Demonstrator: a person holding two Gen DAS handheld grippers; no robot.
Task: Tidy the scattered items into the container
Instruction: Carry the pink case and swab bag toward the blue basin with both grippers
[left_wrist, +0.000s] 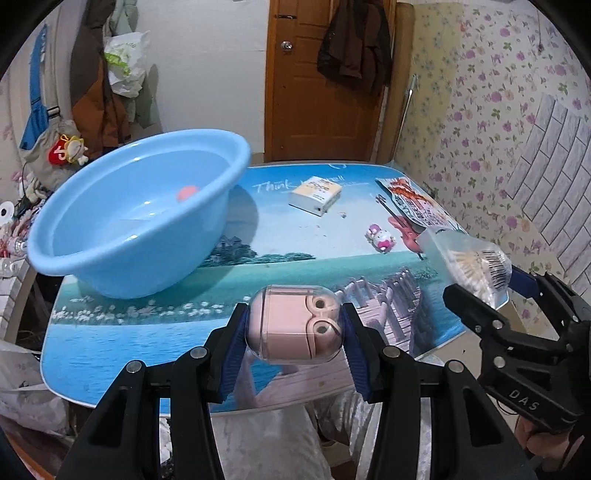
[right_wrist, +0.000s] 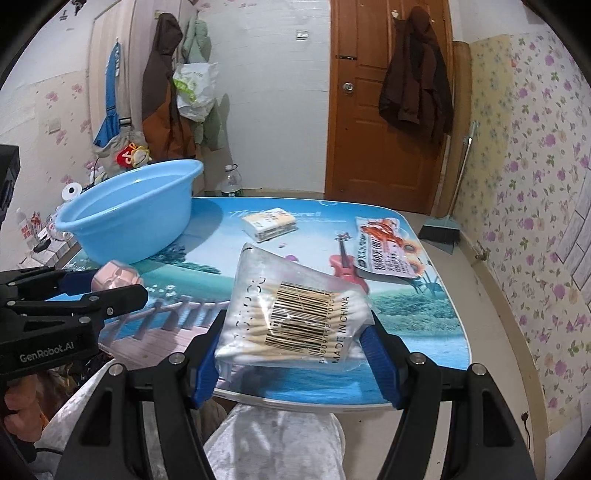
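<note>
A pink earbud case in a clear cover (left_wrist: 293, 325) hangs above the table's near edge, with my left gripper (left_wrist: 293, 334) shut on it. My right gripper (right_wrist: 295, 343) is shut on a clear bag of cotton swabs (right_wrist: 291, 314), also lifted off the table. The same bag (left_wrist: 469, 267) shows at the right of the left wrist view, and the pink case (right_wrist: 116, 280) shows at the left of the right wrist view. A light blue basin (left_wrist: 136, 218) stands at the table's far left with an orange-red thing inside (left_wrist: 186, 192).
On the picture-printed table (left_wrist: 236, 306) lie a small white and yellow box (left_wrist: 314, 194), a pink and white cat figurine (left_wrist: 380, 238) and a flat printed packet (right_wrist: 388, 243). A door and hung coats stand behind. A broom (right_wrist: 441, 229) leans at right.
</note>
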